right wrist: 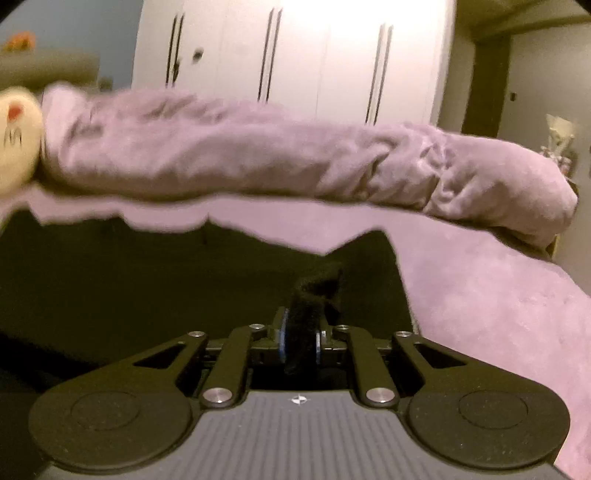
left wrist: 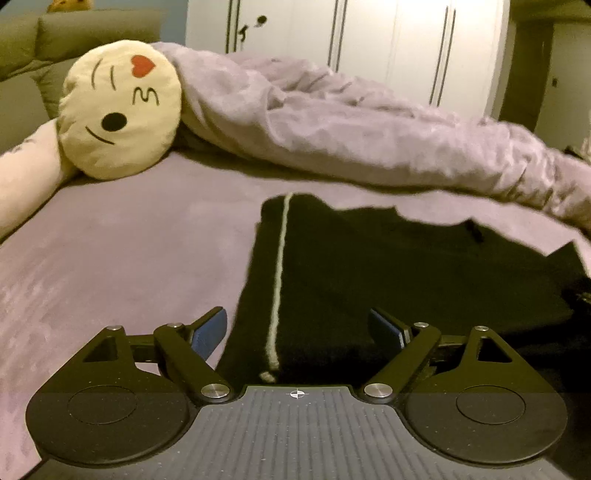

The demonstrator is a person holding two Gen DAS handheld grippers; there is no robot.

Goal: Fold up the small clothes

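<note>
Spread flat on a bed (left wrist: 122,251) with a mauve cover: a black garment (left wrist: 388,280) with a thin pale stripe (left wrist: 279,273) running near-to-far along its left part. Lying mostly right of centre in the left wrist view, reaching from the near edge towards a rumpled mauve blanket (left wrist: 351,129) heaped along the far side.

Left hand-held gripper (left wrist: 299,328) spread wide, with nothing between the blue pads (left wrist: 212,328). Poised just above the near left part of the garment, the left pad over bare bed cover, the right pad over black cloth, the stripe passing between them. No cloth caught.

Right hand-held gripper (right wrist: 300,338) nearly closed, pinching a bunched tuft of the black garment (right wrist: 147,295) that stands up between the pads and pokes out beyond them. Taken near the garment's right edge, with bare mauve bed (right wrist: 480,314) to the right. Somewhat blurred in this view.

At the far left, a round yellow cushion (left wrist: 118,110) with a winking face and a red heart, leaning against the blanket, a long pale bolster (left wrist: 26,177) beside it. Behind the bed, a white wardrobe (left wrist: 369,33) with dark vertical handles.
</note>
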